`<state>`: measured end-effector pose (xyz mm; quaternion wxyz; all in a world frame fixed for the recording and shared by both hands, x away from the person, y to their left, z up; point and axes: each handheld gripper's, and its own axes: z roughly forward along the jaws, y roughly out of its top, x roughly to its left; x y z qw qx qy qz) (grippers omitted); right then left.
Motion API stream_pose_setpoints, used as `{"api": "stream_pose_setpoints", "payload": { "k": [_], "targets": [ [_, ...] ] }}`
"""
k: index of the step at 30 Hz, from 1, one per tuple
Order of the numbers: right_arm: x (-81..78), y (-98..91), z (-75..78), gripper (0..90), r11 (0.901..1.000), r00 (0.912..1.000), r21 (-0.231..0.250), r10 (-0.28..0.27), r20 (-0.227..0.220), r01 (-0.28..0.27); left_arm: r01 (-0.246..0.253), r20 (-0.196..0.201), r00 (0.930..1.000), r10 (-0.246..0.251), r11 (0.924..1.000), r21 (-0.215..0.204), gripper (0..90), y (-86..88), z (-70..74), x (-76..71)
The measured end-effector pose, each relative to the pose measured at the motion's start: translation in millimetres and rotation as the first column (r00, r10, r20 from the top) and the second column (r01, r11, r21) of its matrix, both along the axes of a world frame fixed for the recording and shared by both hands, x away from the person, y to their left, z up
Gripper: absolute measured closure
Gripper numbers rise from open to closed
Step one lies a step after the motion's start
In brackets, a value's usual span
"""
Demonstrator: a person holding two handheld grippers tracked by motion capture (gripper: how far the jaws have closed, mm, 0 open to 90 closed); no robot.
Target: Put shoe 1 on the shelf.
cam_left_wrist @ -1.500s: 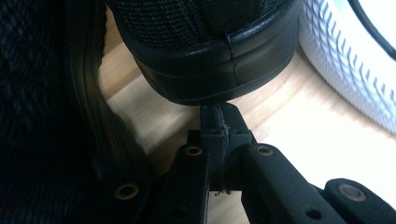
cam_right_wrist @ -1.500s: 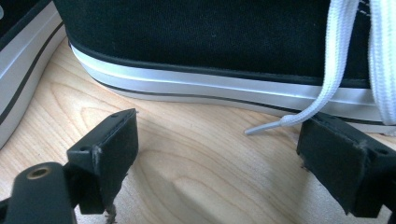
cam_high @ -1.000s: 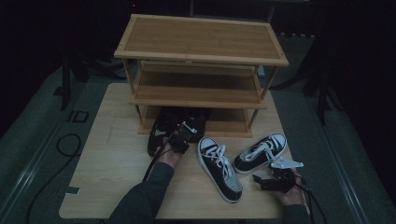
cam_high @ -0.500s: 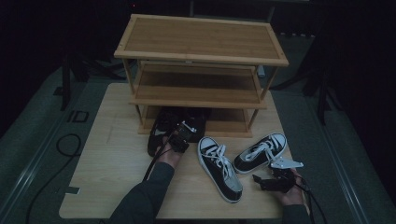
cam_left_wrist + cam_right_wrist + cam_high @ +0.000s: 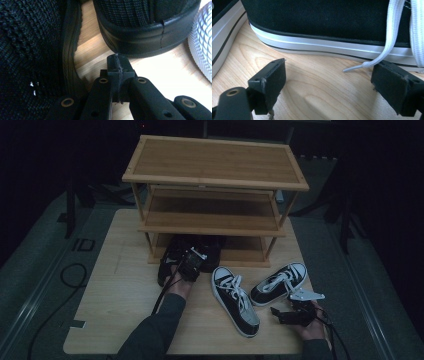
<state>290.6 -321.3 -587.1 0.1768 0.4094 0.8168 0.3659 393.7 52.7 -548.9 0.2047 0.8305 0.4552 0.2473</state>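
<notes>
Compared with the frame half a second earlier, neither hand nor any shoe has shifted noticeably; the left gripper (image 5: 191,263) remains at the pair of black knit shoes (image 5: 192,252) and the right gripper (image 5: 291,312) remains near the front right corner of the light wooden table (image 5: 115,300). In the left gripper view, the left gripper (image 5: 117,61) has its two black jaws pressed together with nothing between them; the tip sits just short of the black rubber sole of one black shoe (image 5: 147,27), with the other black shoe (image 5: 32,52) close on its left. In the right gripper view, the right gripper (image 5: 328,82) has its jaws spread wide and empty, resting low over the table (image 5: 312,100), facing the white-striped sole of a black canvas sneaker with white laces (image 5: 332,27); one lace end hangs just beside the right-hand jaw. From the high view, the black knit shoes lie at the foot of the three-tier bamboo shoe rack (image 5: 215,180), partly under its lowest shelf. Two black-and-white sneakers (image 5: 235,300) (image 5: 279,283) lie side by side on the table, toes apart. The left forearm (image 5: 155,330) reaches forward and the right hand (image 5: 310,325) stays low at the table edge.
</notes>
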Motion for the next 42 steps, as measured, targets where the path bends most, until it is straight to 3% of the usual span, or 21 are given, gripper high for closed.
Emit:
{"api": "stream_pose_setpoints", "payload": {
  "k": [4, 9, 13, 23, 30, 36, 42],
  "targets": [
    [0.0, 0.0, 0.0, 12.3, 1.0, 1.0, 0.0, 0.0, 0.0, 0.0, 0.062, 0.004, 0.9981, -0.062, 0.9969, -0.049, 90.0, -1.4, 1.4, -1.5],
    [-0.1, 0.3, 0.1, 12.3, 1.0, 1.0, -0.005, -0.001, 0.0, 0.001, 0.109, -0.004, 0.994, -0.11, 0.992, -0.064, 90.0, -13.8, 0.8, -0.7],
    [0.1, 0.0, 0.0, 12.3, 1.0, 1.0, 0.0, 0.001, 0.0, -0.001, 0.116, -0.018, 0.9929, -0.118, 0.9909, -0.068, 90.0, -16.6, -0.2, -0.3],
    [0.0, 0.1, 0.0, 12.3, 1.0, 1.0, -0.002, 0.001, 0.0, -0.001, 0.158, -0.051, 0.9857, -0.161, 0.9856, -0.062, 90.0, -6.8, -0.8, -6.6],
    [0.0, 0.1, 0.0, 12.3, 1.0, 1.0, -0.003, 0.001, 0.001, -0.001, 0.208, -0.064, 0.9748, -0.214, 0.9742, -0.088, 90.0, 2.8, 1.6, -19.1],
    [-0.2, 0.3, 0.1, 12.3, 1.0, 1.0, -0.005, 0.0, 0.0, 0.0, 0.25, -0.065, 0.964, -0.258, 0.9618, -0.112, 90.0, 15.5, 4.1, -38.2],
    [-0.3, 0.7, 0.0, 12.3, 1.0, 1.0, -0.009, 0.0, 0.002, 0.0, 0.264, -0.073, 0.9585, -0.275, 0.9551, -0.134, 90.0, 33.8, 4.9, -51.8]
  ]
}}
